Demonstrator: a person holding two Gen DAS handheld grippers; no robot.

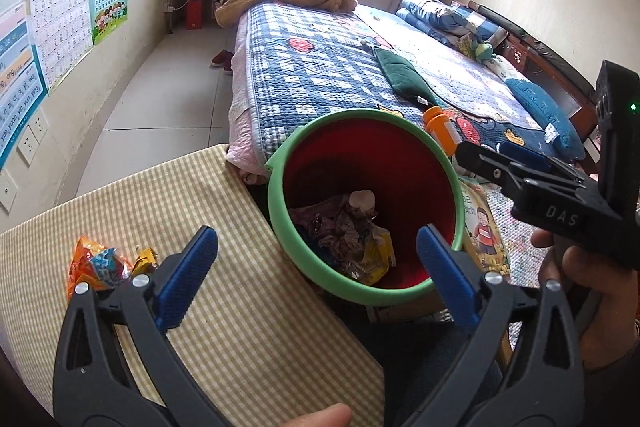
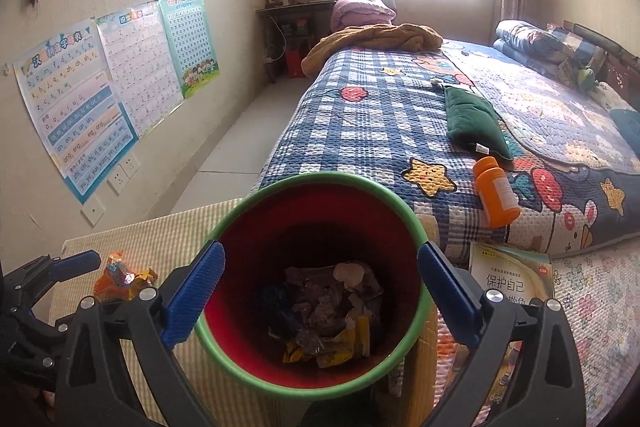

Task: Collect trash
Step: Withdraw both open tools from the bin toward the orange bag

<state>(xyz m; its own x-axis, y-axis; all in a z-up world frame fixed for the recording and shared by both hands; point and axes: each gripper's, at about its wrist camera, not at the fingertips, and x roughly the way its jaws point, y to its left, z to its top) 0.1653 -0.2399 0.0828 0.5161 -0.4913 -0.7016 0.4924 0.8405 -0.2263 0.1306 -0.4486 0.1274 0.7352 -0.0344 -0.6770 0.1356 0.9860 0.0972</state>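
A red bin with a green rim stands beside the checked table and holds several crumpled wrappers. Orange and yellow snack wrappers lie on the table's left part. My left gripper is open and empty, over the table edge and the bin's near rim, right of the table wrappers. My right gripper is open and empty, directly above the bin's mouth; it also shows in the left wrist view.
A bed with a blue checked quilt lies behind the bin. An orange bottle and a green cushion lie on it. A children's book lies right of the bin. Posters hang on the left wall.
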